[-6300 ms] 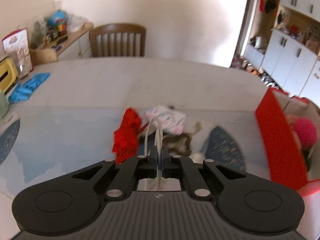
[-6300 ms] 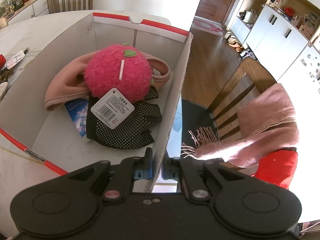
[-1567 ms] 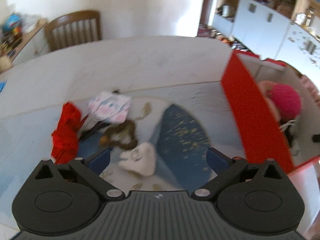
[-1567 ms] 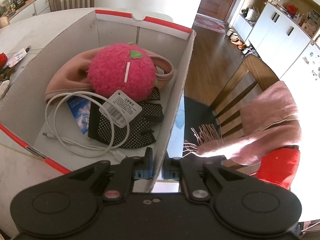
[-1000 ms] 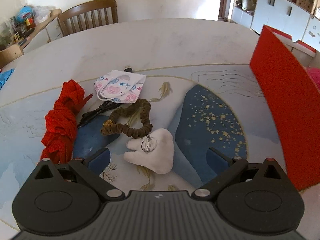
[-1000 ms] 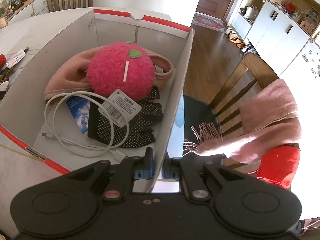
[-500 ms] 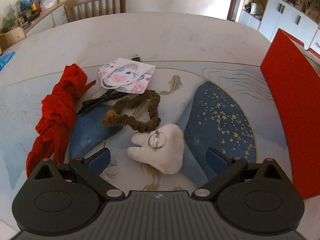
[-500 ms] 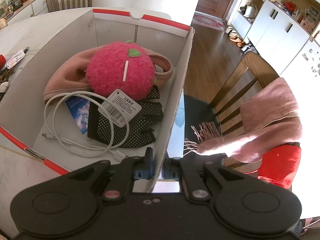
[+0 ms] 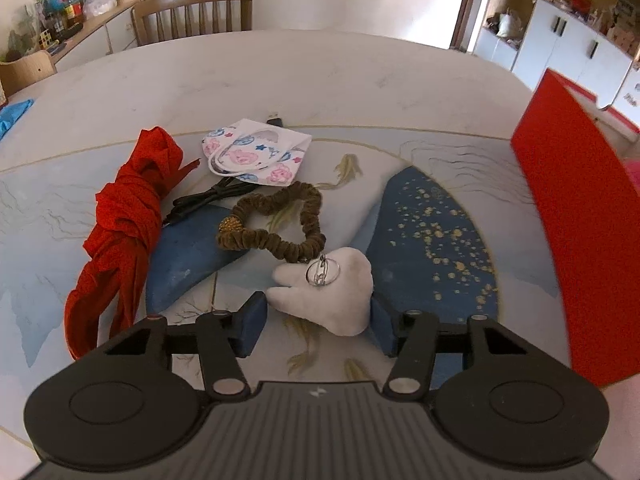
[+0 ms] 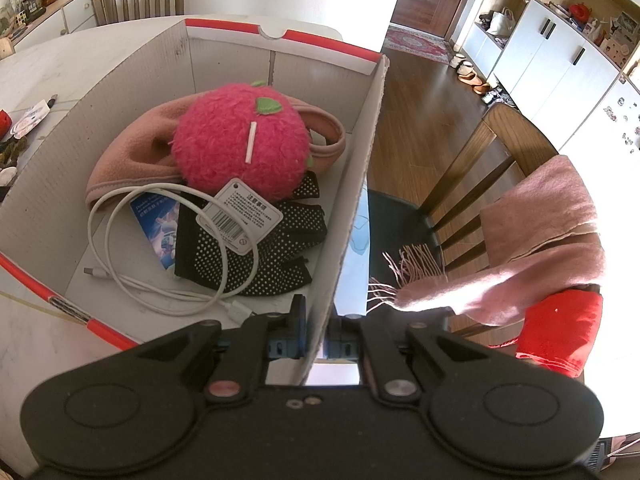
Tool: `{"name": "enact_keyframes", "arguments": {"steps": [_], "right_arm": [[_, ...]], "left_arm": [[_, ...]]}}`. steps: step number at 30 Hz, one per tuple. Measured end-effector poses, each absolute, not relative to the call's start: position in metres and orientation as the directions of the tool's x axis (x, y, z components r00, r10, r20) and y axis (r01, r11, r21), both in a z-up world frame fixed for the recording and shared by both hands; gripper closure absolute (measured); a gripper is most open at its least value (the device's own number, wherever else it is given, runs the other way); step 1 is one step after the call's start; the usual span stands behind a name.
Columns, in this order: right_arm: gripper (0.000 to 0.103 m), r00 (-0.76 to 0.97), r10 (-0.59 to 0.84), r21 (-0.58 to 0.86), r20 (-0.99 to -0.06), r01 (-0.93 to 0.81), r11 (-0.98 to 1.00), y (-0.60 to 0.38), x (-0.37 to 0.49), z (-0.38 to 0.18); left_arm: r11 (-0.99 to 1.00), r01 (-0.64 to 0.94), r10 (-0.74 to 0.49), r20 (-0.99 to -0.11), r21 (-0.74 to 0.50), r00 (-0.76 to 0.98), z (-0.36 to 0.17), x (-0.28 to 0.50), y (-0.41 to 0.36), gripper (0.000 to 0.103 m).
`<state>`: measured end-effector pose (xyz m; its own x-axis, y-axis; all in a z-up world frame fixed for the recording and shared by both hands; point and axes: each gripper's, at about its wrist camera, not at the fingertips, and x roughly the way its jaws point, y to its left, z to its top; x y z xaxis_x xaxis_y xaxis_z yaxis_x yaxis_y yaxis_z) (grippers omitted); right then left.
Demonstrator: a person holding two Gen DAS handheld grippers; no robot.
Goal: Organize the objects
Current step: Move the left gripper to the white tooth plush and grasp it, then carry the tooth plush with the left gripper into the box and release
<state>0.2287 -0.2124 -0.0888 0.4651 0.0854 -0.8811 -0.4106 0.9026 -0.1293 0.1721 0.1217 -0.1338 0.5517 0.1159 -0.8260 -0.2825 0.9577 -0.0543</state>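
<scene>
In the box (image 10: 224,60), nearest the right gripper (image 10: 316,334): a loosely coiled white cable (image 10: 120,264) lying on the corrugated floor, overlapping a black glove with white grip dots (image 10: 256,264) and a glossy blue packet (image 10: 158,226). Behind those a fuzzy round pink plush (image 10: 240,140) with a green felt leaf and a barcode hang tag (image 10: 240,218) is sitting on a soft pink fleece headband (image 10: 132,148). The right gripper's jaws are nearly closed, pinching the box's right cardboard wall edge-on. Box is white corrugated inside, red outside, red trim on the rim. On the table (image 9: 280,72), the left gripper (image 9: 316,326) has just been closing its jaws; they are standing about half wide with the white plush tooth (image 9: 332,292) between the blue pads (image 9: 250,324), right pad looking to be against it, left pad showing a slim gap, so contact is unclear. The tooth is carrying a metal key ring on top. Just beyond it, touching: a brown ruffled scrunchie (image 9: 276,220) in a heart-like loop. Left of that a black cable bundle (image 9: 208,200), then a twisted red cloth (image 9: 124,220). Further back, a white floral face mask (image 9: 256,152). The box's flat red wall is standing at the right edge.
</scene>
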Motion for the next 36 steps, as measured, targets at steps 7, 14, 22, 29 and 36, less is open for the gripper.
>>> {"name": "enact_keyframes", "arguments": {"steps": [7, 14, 22, 29, 36], "right_arm": [[0.096, 0.465, 0.087, -0.128, -0.881, -0.410, 0.903, -0.211, 0.228, -0.090], [0.096, 0.465, 0.087, -0.127, -0.881, -0.411, 0.903, -0.211, 0.228, -0.090], [0.096, 0.466, 0.090, -0.126, -0.880, -0.412, 0.903, -0.208, 0.229, -0.091], [0.096, 0.462, 0.096, -0.118, -0.882, -0.412, 0.903, -0.203, 0.230, -0.090], [0.096, 0.460, 0.106, -0.109, -0.882, -0.417, 0.902, -0.206, 0.230, -0.090]], "left_arm": [[0.963, -0.258, 0.089, -0.811, -0.078, 0.578, -0.110, 0.161, 0.110, 0.049], [0.976, -0.183, 0.023, -0.781, -0.117, 0.624, -0.078, 0.157, 0.089, 0.049], [0.988, -0.052, -0.074, -0.744, -0.144, 0.664, -0.042, 0.163, 0.051, 0.049], [0.990, 0.075, -0.140, -0.726, -0.121, 0.673, -0.025, 0.175, 0.013, 0.049], [0.980, 0.175, -0.185, -0.717, -0.089, 0.672, -0.016, 0.196, -0.025, 0.049]]}}
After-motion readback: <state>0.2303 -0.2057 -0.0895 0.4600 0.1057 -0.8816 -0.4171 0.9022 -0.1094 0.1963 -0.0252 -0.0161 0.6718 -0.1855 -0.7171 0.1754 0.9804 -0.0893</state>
